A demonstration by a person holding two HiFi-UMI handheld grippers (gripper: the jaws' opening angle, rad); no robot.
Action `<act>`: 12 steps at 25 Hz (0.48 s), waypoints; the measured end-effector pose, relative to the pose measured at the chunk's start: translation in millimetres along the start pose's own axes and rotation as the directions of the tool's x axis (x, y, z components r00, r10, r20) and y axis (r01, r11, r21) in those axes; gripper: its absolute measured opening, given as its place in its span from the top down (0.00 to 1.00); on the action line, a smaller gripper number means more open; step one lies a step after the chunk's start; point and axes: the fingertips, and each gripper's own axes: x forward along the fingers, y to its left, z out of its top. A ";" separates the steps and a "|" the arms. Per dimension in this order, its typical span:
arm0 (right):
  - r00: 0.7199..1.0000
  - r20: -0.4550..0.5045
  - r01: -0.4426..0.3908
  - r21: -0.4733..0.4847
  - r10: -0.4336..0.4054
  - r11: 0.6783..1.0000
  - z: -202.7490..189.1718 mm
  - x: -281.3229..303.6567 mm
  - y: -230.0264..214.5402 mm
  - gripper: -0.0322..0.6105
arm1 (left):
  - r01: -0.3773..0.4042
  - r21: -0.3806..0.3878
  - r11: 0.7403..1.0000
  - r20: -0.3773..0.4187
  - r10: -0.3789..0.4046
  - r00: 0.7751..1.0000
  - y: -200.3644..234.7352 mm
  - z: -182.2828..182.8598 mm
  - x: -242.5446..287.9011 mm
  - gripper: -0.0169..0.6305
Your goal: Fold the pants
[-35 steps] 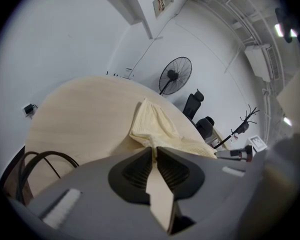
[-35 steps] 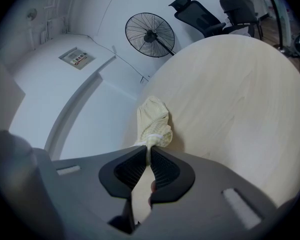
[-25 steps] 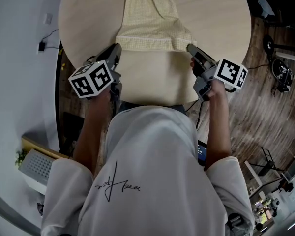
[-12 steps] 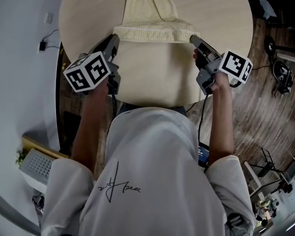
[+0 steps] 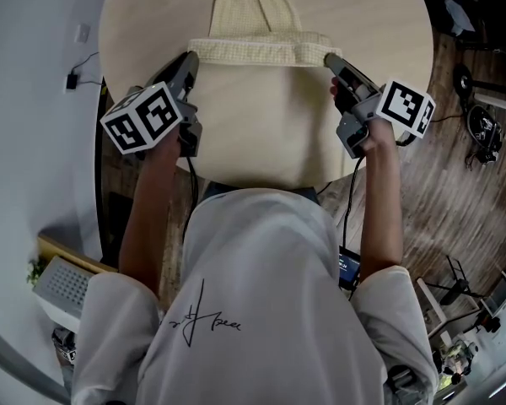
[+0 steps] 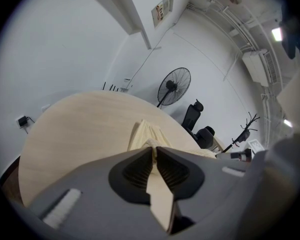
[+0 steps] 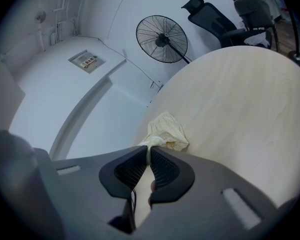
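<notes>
— Pale yellow, finely checked pants [image 5: 255,19] lie on the round wooden table [image 5: 261,133], near edge rolled over.
— Its ends sit clamped in the left gripper [image 5: 190,56] and right gripper [image 5: 328,57]; only their views show the black fan [image 6: 173,86] beyond.

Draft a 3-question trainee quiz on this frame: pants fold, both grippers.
1. True or false: the left gripper is shut on an edge of the pale yellow pants.
2. What is between the jaws of the right gripper? A) nothing B) a corner of the pants C) a cable
3. Fill in: beyond the round wooden table, the gripper views show a black pedestal ___.

Key: 1 true; 2 B; 3 fan.
</notes>
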 end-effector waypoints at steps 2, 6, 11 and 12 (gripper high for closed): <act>1.000 -0.003 0.021 0.014 -0.021 1.000 0.6 0.6 -1.3 0.91 | -0.002 0.002 1.000 0.002 0.002 1.000 1.5 2.8 1.0 0.84; 1.000 -0.005 0.024 0.023 -0.024 0.999 9.7 1.7 -1.3 0.91 | -0.009 0.011 1.000 0.007 0.009 1.000 -1.0 12.0 5.0 0.84; 1.000 -0.003 0.016 0.045 -0.016 0.999 50.9 29.3 -15.6 0.91 | -0.007 0.009 1.000 -0.003 0.007 1.000 2.6 38.4 49.5 0.84; 1.000 -0.005 0.011 0.049 -0.011 0.999 56.5 34.3 -17.8 0.91 | -0.009 0.008 1.000 -0.004 0.009 1.000 3.9 42.4 55.7 0.84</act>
